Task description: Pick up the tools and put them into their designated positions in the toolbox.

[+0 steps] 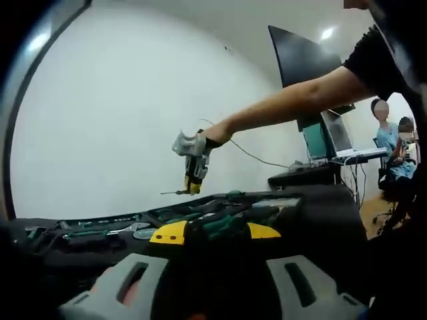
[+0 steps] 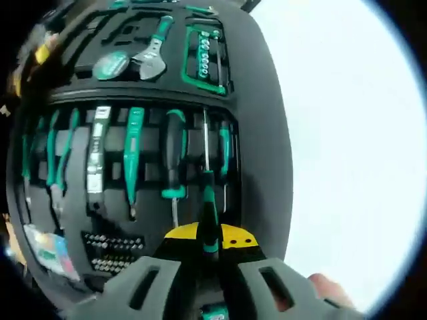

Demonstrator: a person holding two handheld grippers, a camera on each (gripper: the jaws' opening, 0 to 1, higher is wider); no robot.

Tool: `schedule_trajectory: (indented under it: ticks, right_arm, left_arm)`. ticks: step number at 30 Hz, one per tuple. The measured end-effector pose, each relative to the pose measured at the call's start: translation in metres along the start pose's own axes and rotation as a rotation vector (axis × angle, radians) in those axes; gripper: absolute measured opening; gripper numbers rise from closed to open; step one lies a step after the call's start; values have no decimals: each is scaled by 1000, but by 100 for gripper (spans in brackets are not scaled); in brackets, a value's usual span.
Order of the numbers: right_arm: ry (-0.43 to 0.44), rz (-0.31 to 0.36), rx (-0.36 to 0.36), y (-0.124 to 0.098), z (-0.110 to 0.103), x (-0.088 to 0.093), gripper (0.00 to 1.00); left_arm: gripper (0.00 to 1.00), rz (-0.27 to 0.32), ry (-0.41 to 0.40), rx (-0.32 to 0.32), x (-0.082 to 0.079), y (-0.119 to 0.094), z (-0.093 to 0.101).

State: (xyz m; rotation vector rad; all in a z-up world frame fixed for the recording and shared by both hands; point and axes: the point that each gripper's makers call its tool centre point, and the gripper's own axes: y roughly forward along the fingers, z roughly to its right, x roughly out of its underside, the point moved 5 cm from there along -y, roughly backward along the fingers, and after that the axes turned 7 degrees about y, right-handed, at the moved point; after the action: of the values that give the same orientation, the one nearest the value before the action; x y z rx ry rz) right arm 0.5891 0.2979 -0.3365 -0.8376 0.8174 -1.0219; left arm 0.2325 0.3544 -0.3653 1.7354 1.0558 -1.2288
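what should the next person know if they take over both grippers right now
Right gripper: shut on a green-handled screwdriver, shaft pointing at the toolbox tray, over the slots at its right end. It also appears in the left gripper view, above the box.
Left gripper: low at the near edge of the toolbox; I cannot tell whether its jaws are holding anything.
Done: pliers, other screwdrivers, wrench and bit set already sit in their foam slots.
Left: seat the held screwdriver in its slot, then release.
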Motion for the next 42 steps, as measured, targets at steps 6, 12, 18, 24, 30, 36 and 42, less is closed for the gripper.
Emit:
schedule_trajectory:
  ticks: [6, 12, 18, 24, 30, 36, 42]
  right_arm:
    - [19, -31, 1, 24, 1, 3, 7]
    - [26, -28, -16, 32, -2, 0, 7]
    - [-49, 18, -43, 33, -12, -7, 7]
    - [-38, 39, -64, 27, -15, -10, 8]
    - [-70, -4, -105, 22, -15, 6, 13]
    - [142, 170, -70, 19, 5, -28, 0]
    - [-1, 141, -78, 36, -7, -39, 0]
  left_arm:
    - [31, 10, -12, 4, -1, 0, 0]
    - [31, 21, -22, 8, -2, 0, -1]
    - [31, 27, -33, 9, -3, 0, -2]
    - [31, 22, -32, 13, -2, 1, -1]
    - [31, 30, -33, 8, -4, 0, -1]
    - [31, 35, -38, 13, -4, 1, 0]
    - [31, 32, -39, 10, -4, 0, -1]
